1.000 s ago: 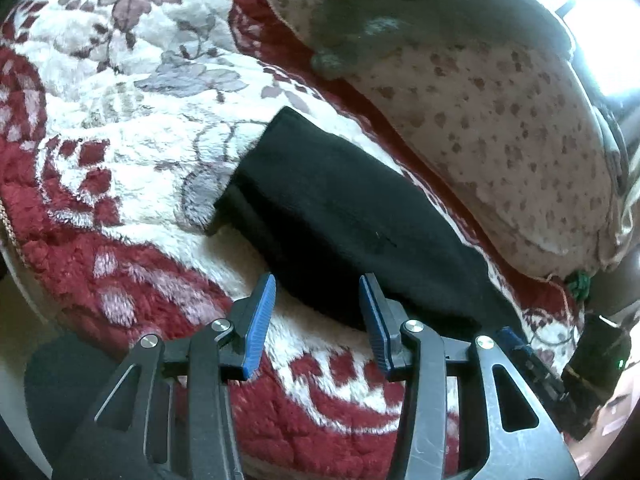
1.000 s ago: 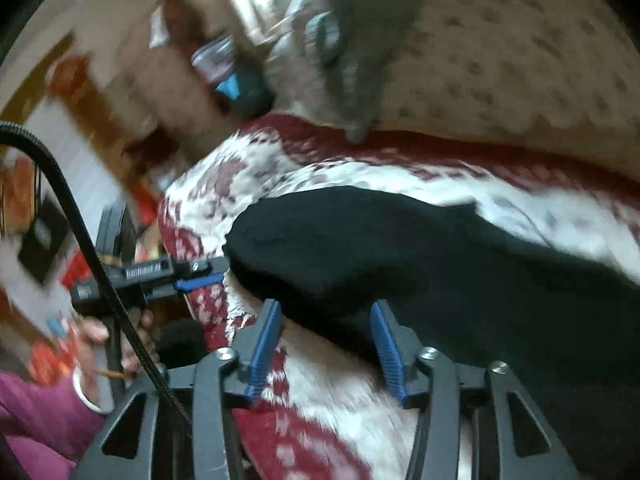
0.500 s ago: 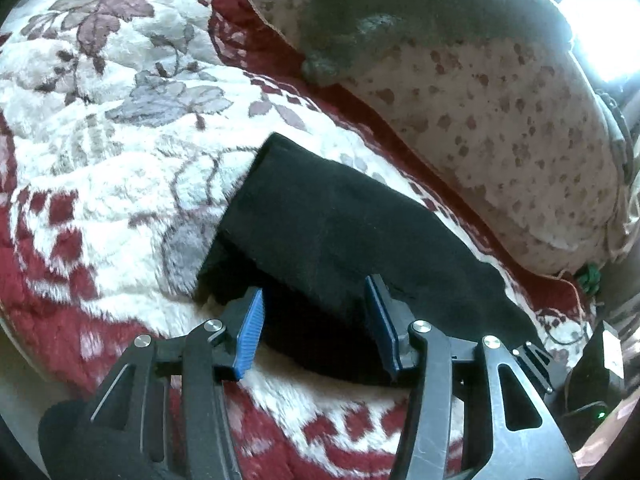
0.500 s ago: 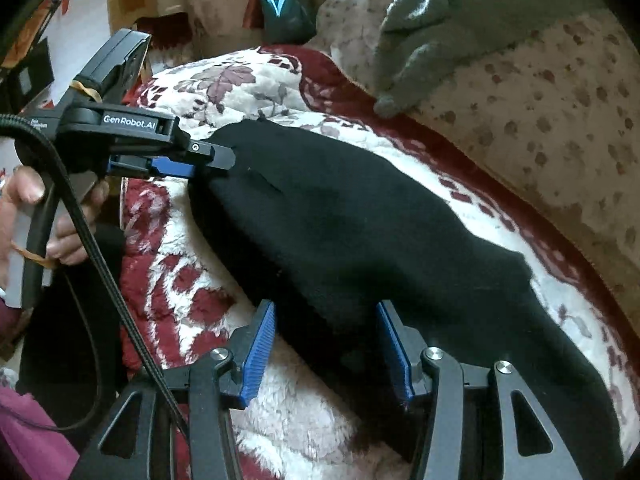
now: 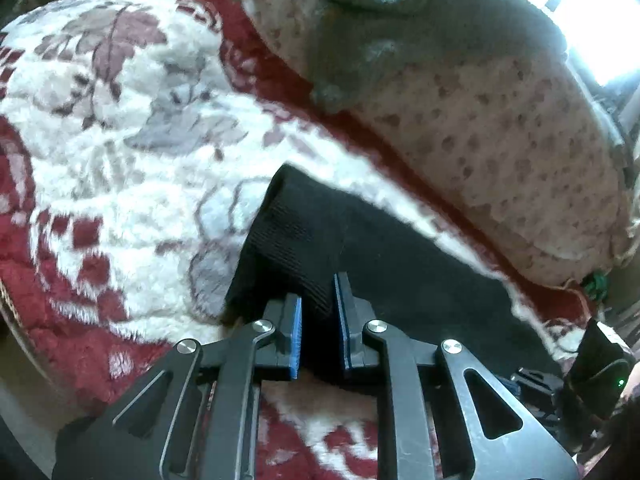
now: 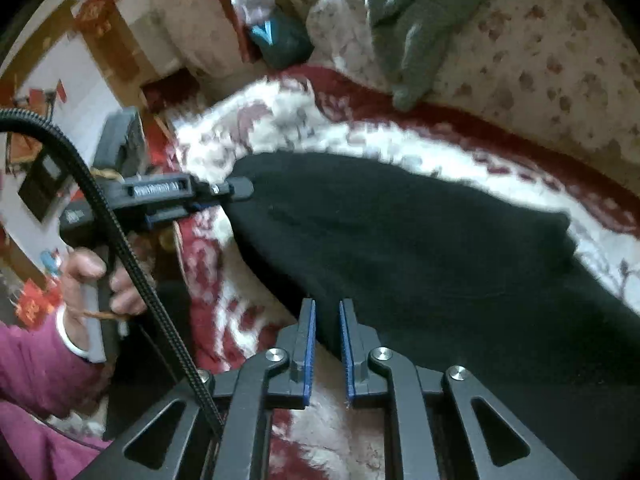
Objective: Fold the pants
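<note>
Black pants [image 6: 400, 248], knit and thick, lying lengthwise across a plush red-and-white floral blanket [image 5: 120, 160], already narrowed to one long band, apparently leg laid over leg. Ribbed end of the pants toward the left in the left wrist view, the rest running off to the right along the blanket's near edge. No crosswise fold visible yet; full length still stretched out.

Left gripper [image 5: 318, 320] closing on the near edge at that ribbed end, black cloth bunched between the blue pads [image 5: 296, 336] and pressed by them. Right gripper [image 6: 326, 344] closing likewise on the near edge further along, dark fabric drawn up between its pads. Seen from the right wrist view, left gripper's tip buried in the far end of the garment, held by a hand [image 6: 96, 280] in a pink sleeve [image 6: 36, 368].

Judged from this: lengthwise fold done, both edge grips just being taken, crosswise folding still to come, probably carrying one end over toward the other, then smoothing.

Beyond the pants, a spotted beige pillow [image 5: 500, 152] with a grey-green garment [image 5: 400, 32] draped on it, well apart from the work.
</note>
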A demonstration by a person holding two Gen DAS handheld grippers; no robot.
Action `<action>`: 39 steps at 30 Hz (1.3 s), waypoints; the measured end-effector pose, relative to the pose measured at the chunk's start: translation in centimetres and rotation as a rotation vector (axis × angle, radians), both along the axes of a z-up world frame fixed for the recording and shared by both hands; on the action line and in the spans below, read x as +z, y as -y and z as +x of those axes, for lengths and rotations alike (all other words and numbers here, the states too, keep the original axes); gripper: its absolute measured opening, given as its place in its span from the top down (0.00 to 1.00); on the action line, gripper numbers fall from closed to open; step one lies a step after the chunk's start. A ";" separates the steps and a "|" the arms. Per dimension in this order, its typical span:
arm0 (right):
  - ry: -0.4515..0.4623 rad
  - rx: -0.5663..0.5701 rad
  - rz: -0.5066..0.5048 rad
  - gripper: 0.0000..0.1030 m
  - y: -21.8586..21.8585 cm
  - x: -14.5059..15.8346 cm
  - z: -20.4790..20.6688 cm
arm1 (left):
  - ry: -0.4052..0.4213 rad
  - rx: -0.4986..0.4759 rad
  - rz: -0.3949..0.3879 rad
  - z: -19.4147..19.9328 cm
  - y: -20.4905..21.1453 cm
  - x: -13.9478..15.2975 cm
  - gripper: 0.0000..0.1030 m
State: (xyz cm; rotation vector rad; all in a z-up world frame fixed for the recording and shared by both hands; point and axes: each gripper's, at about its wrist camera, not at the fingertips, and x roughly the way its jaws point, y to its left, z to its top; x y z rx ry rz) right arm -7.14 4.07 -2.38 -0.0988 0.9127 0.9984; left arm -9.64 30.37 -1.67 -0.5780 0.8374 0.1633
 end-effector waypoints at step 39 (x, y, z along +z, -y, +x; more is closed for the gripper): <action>-0.114 -0.285 0.048 0.91 6.5 -0.1 12.7 | -0.038 -0.126 0.077 7.8 7.7 0.9 0.73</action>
